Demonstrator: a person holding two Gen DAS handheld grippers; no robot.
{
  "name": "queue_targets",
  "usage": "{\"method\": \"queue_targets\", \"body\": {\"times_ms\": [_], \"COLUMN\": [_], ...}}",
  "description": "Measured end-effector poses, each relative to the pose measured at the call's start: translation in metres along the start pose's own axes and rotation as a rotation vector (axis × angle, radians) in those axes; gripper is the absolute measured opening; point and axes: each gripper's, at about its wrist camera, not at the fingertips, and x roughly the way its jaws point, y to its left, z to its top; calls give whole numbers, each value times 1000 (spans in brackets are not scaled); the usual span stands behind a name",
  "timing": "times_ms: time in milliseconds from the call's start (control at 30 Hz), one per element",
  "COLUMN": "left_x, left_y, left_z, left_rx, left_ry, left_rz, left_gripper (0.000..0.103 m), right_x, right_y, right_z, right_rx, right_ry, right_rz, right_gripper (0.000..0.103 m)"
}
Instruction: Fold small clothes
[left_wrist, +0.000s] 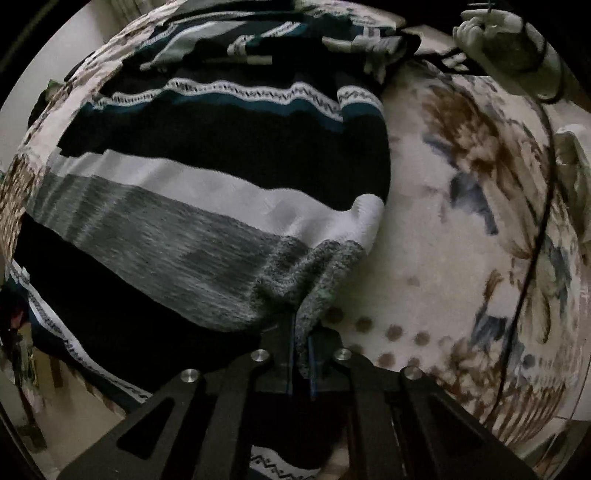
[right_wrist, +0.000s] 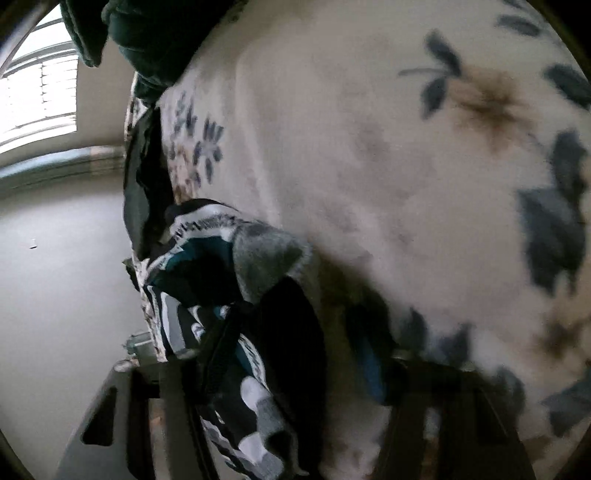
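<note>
A striped knit sweater (left_wrist: 221, 177), black, white, grey and teal, lies spread on a floral bedspread (left_wrist: 443, 258). My left gripper (left_wrist: 301, 354) is shut on the sweater's grey edge, which bunches up between its fingers. In the right wrist view the same sweater (right_wrist: 221, 280) lies bunched over the left finger of my right gripper (right_wrist: 295, 332). The right finger is blurred and stands apart over the bedspread (right_wrist: 369, 166). The right gripper's jaws look open.
The other hand-held gripper and its black cable (left_wrist: 535, 221) show at the top right of the left wrist view. The bed's edge, a pale floor (right_wrist: 66, 277) and a window (right_wrist: 40, 92) lie to the left in the right wrist view. Dark green fabric (right_wrist: 147, 37) sits at the top.
</note>
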Motion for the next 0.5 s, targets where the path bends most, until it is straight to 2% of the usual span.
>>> {"method": "queue_targets", "body": {"times_ms": [33, 200, 367, 500], "left_x": [-5, -41, -88, -106], "left_y": [1, 13, 64, 112], "left_z": [0, 3, 11, 19], "left_rx": [-4, -42, -105, -197], "left_ry": [-6, -37, -76, -83], "left_rz": [-7, -45, -95, -135], "left_gripper": [3, 3, 2, 2], "right_x": [1, -16, -34, -38], "right_y": [3, 38, 88, 142], "right_z": [-1, -9, -17, -24], "right_rx": [-11, -67, -153, -208], "right_ry": [2, -16, 1, 5], "right_rz": [-12, -47, -128, -192], "right_gripper": [10, 9, 8, 8]}}
